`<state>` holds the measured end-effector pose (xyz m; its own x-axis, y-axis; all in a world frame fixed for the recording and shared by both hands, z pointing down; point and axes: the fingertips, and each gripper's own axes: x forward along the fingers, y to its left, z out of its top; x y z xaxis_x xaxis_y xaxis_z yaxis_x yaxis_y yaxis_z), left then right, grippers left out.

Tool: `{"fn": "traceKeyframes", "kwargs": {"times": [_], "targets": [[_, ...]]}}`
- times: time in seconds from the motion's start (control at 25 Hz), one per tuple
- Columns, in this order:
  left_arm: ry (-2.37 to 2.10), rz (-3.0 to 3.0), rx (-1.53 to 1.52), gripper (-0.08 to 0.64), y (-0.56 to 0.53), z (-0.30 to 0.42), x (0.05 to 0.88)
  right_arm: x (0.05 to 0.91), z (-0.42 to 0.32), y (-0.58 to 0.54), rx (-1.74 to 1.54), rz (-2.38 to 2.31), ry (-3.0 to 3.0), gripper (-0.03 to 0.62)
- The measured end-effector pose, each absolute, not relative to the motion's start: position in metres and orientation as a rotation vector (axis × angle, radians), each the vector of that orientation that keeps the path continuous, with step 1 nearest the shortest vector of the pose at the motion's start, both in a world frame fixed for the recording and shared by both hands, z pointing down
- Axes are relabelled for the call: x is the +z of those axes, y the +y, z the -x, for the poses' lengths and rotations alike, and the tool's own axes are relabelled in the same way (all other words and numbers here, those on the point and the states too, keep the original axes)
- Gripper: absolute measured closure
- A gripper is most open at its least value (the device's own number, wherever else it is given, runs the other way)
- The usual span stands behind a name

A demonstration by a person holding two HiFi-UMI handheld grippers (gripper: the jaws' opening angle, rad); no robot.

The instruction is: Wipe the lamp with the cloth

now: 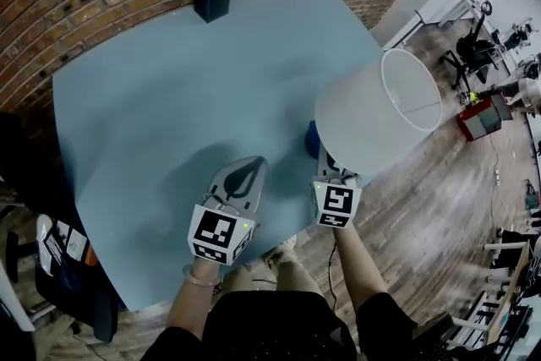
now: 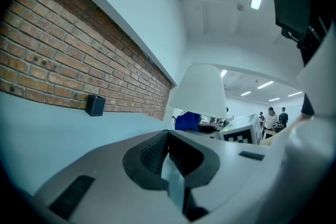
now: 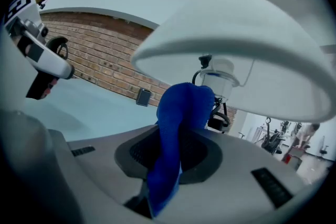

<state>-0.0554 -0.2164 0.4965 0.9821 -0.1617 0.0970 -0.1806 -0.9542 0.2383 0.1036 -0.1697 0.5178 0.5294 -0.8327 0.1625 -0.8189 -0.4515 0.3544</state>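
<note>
While the right hand-held gripper (image 3: 176, 152) grips the blue cloth (image 3: 181, 113) between closed jaws, the lamp (image 1: 372, 110) stands upright just ahead, its shade (image 3: 236, 39) right above the cloth, at the table (image 1: 169, 97) edge. Left hand-held gripper (image 1: 243, 175), jaws together and empty, sits farther off, so the right one's nearer

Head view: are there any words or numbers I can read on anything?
No readable words or numbers anywhere.
Left marker cube and right marker cube: black-and-white square patterns, not letters.
White cards at the left edge: too small to read.
</note>
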Motion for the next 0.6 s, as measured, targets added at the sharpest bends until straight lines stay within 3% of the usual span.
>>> {"fn": "traceKeyframes", "kwargs": {"times": [0.6], "targets": [[-0.287, -2.830, 0.154, 0.551, -0.211, 0.061, 0.513, 0.583, -0.112, -0.185, 0.202, -2.312, -1.369, 0.515]]}}
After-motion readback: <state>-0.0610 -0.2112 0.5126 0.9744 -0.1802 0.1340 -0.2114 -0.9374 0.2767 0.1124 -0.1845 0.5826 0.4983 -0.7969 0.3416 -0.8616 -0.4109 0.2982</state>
